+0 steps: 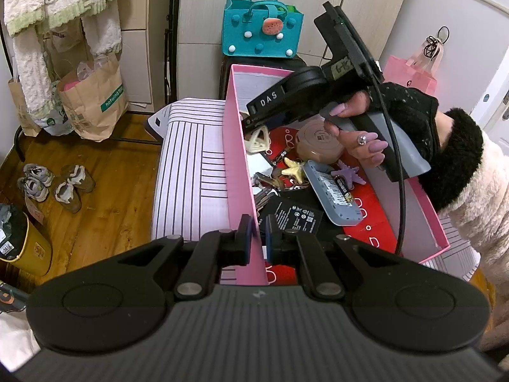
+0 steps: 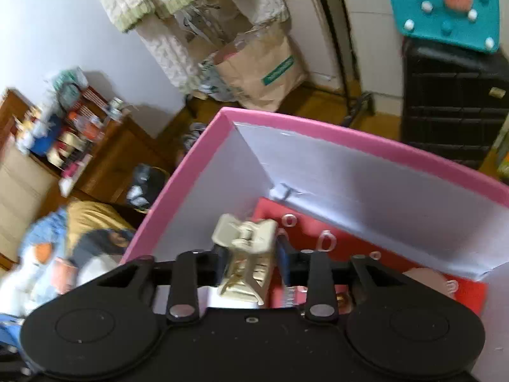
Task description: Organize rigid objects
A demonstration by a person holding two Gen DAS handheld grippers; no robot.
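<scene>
A pink box (image 1: 237, 172) with a red floor holds several small things: a grey case (image 1: 331, 194), a battery (image 1: 343, 187), a round tan compact (image 1: 318, 141), a yellow starfish clip (image 1: 292, 167), a purple starfish clip (image 1: 348, 172) and a black charger (image 1: 294, 218). My left gripper (image 1: 257, 238) is shut on the box's near left wall. My right gripper (image 2: 251, 264) is shut on a cream hair claw clip (image 2: 246, 243), inside the box's far corner (image 2: 286, 191). In the left wrist view the right gripper (image 1: 254, 127) holds the clip (image 1: 257, 140) over the box.
The box rests on a striped white surface (image 1: 191, 175). A teal felt bag (image 1: 261, 28) sits on a black case behind. Paper bags (image 1: 92, 95), shoes (image 1: 57, 184) and a yellow bin (image 1: 25, 242) stand on the wooden floor at left.
</scene>
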